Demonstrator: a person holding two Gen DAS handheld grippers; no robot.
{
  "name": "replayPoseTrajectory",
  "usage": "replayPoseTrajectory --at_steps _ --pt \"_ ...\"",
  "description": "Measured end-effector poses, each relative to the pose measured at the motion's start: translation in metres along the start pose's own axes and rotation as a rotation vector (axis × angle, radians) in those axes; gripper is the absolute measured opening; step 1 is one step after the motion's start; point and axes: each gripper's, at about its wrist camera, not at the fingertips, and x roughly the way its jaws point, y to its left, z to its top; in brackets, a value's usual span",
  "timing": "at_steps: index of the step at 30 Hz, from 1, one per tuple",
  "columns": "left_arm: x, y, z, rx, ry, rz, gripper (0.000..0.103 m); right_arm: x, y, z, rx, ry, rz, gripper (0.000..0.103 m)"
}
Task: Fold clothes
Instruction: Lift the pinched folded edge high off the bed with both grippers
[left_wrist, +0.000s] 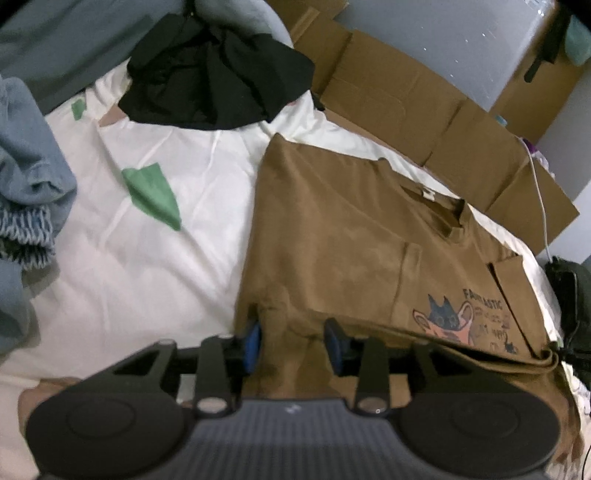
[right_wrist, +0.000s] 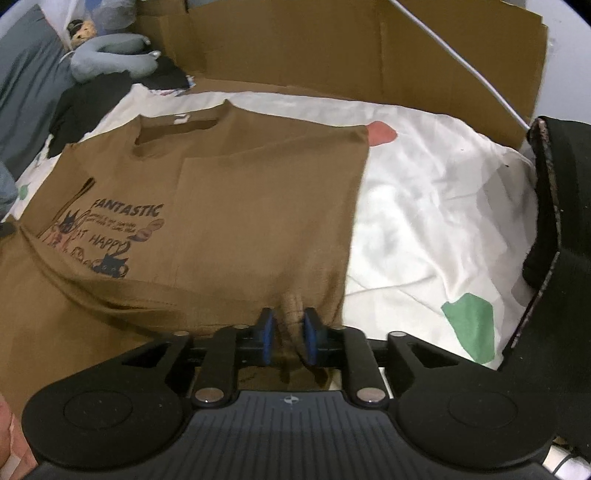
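A brown T-shirt (left_wrist: 351, 236) (right_wrist: 229, 192) with a cartoon cat print and the word FANTASTIC lies folded on a white sheet, collar away from me. My left gripper (left_wrist: 292, 332) is at the shirt's near left corner. Its blue pads (left_wrist: 253, 338) stand apart, with loose cloth between them that they do not press. My right gripper (right_wrist: 288, 325) is at the near right edge. A raised ridge of brown cloth (right_wrist: 291, 314) stands between its pads (right_wrist: 309, 332), with a gap on each side.
The white sheet (left_wrist: 147, 266) (right_wrist: 424, 221) has green and pink patches. A black garment (left_wrist: 218, 70) lies at the far left, with blue clothes (left_wrist: 26, 155) beside it. Flattened cardboard (left_wrist: 424, 110) (right_wrist: 332, 44) lines the far side. A dark bag (right_wrist: 561, 221) sits on the right.
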Motion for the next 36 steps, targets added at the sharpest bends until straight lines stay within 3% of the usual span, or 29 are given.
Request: replayPoseTrajectory --at_steps 7,10,12,18,23,27,29,31,33,36 --pt "0.003 0.002 0.002 0.002 0.007 -0.012 0.037 0.004 -0.004 0.002 0.008 0.008 0.035 0.030" --pt "0.003 0.002 0.002 0.005 0.004 0.003 0.021 0.001 -0.007 0.001 0.025 -0.009 0.010 0.007" --pt "0.000 0.004 0.002 -0.007 -0.007 0.018 0.009 -0.002 -0.010 0.002 0.043 -0.021 0.006 0.006" --pt "-0.018 0.005 0.002 -0.026 -0.088 0.026 0.006 -0.020 -0.023 0.007 0.124 -0.088 -0.028 0.004" --pt "-0.007 0.011 0.002 -0.060 -0.050 0.010 0.007 -0.013 -0.026 0.005 0.150 -0.076 -0.027 0.004" --pt "-0.001 0.014 0.002 -0.082 -0.035 -0.016 0.019 -0.004 -0.029 0.003 0.186 -0.049 -0.013 0.008" --pt "0.001 0.015 0.002 -0.083 -0.032 -0.026 0.019 -0.002 -0.033 0.001 0.209 -0.046 0.010 0.012" --pt "0.001 0.015 0.002 -0.081 -0.032 -0.031 0.018 -0.002 -0.034 0.001 0.205 -0.046 0.020 0.013" --pt "0.000 0.016 0.001 -0.080 -0.031 -0.031 0.006 -0.001 -0.032 0.001 0.183 -0.043 0.021 0.013" --pt "-0.010 0.018 0.002 -0.085 -0.035 -0.032 0.006 -0.005 -0.031 0.004 0.170 -0.047 0.016 0.003"
